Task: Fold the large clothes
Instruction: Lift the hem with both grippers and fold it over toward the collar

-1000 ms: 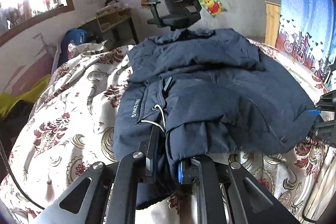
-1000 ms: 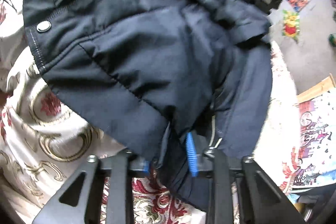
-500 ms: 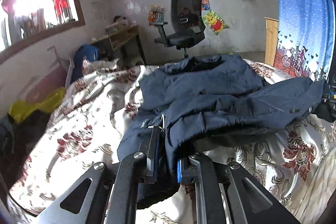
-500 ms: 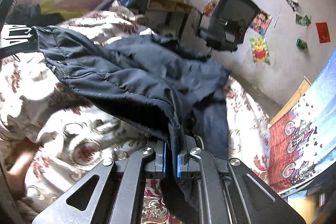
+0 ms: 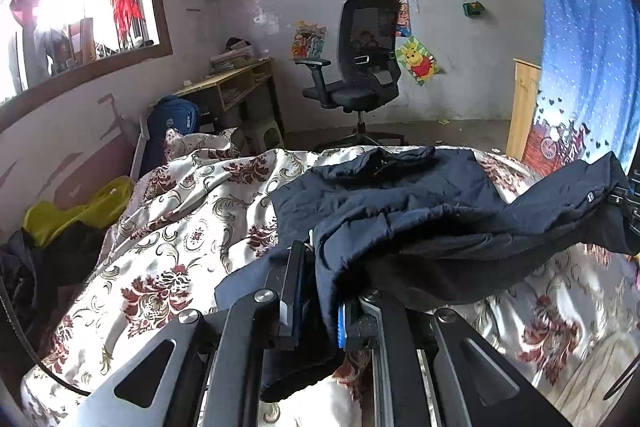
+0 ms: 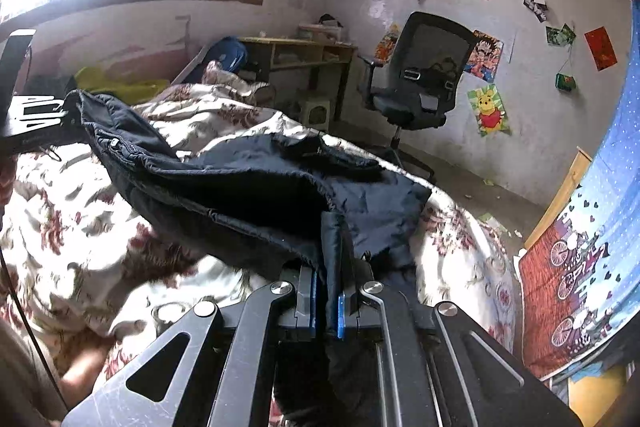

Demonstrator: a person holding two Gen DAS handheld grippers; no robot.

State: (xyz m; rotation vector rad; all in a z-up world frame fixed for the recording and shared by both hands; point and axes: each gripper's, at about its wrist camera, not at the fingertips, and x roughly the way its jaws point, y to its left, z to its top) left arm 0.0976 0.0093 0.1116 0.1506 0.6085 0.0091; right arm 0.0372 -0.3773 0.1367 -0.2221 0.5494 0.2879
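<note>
1. Right now my left tongs [image 5: 320, 307] are clenched on the near hem of the dark navy jacket [image 5: 400, 211], fabric bunched between the pads.
2. My right tongs [image 6: 327, 303] pinch another edge of the jacket; their jaws have just been closing on that fold.
3. Between the two grips the jacket hangs lifted, its far part resting on the floral bedspread [image 5: 168, 227].
</note>
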